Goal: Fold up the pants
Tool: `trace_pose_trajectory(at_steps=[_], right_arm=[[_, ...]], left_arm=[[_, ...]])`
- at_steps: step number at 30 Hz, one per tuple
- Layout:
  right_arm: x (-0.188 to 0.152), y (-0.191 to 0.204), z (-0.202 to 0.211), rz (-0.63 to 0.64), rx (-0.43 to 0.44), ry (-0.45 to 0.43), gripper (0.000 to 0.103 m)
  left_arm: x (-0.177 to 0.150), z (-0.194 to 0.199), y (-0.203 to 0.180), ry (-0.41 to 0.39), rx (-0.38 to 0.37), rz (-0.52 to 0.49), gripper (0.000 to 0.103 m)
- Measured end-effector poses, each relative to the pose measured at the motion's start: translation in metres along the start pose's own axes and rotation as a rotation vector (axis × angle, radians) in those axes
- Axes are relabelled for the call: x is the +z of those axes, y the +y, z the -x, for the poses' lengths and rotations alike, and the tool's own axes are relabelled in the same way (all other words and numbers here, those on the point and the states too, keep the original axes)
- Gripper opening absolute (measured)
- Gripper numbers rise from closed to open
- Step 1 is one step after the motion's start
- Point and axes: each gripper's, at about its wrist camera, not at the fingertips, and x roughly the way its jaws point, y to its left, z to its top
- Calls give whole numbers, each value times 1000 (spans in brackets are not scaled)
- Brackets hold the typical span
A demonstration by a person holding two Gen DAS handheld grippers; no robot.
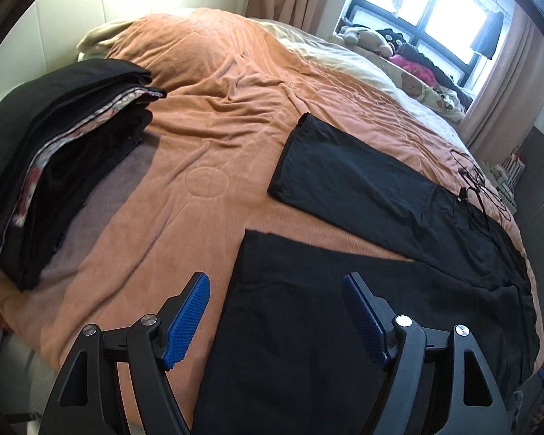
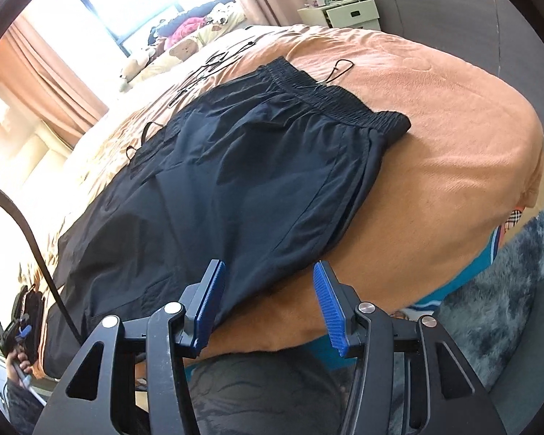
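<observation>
One wide bed fills the room, covered by an orange blanket [image 1: 214,116] that runs to every edge. Across the near edge lie the black pants [image 1: 344,308], spread flat: the two legs reach toward the bed's left side and stand apart, showing a wedge of blanket between them, while the elastic waistband [image 2: 341,98] sits toward the right corner of the bed. At the left edge a stack of folded dark clothes [image 1: 54,166] rests well apart from the pants. A thin black cord [image 1: 471,188] lies on the blanket beside the far leg. The left gripper [image 1: 275,282] hangs over the near leg's hem, fingers spread wide, nothing between them. The right gripper [image 2: 268,275] hangs over the pants' near edge by the hip, fingers parted and clear of the fabric.
</observation>
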Motion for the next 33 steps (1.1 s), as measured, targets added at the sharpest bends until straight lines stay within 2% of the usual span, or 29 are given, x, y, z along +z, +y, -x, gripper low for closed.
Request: trace_pose_trajectory(at_steps=[16, 19, 22, 24, 29, 33], right_arm=[[38, -60, -39, -81, 63, 4, 49], [47, -67, -53, -95, 73, 20, 41], [54, -72, -68, -94, 50, 37, 23], [56, -73, -73, -88, 44, 41, 6], [55, -76, -61, -68, 15, -21, 1], [49, -78, -58, -70, 16, -23, 1]], left_arm=[[-67, 27, -10, 18, -19, 34, 78], [-78, 31, -9, 19, -21, 50, 78], [-88, 36, -8, 21, -19, 70, 78], [-97, 40, -6, 24, -22, 85, 78], [-122, 44, 5, 29, -25, 140, 78], [-138, 39, 15, 46, -46, 189, 78]])
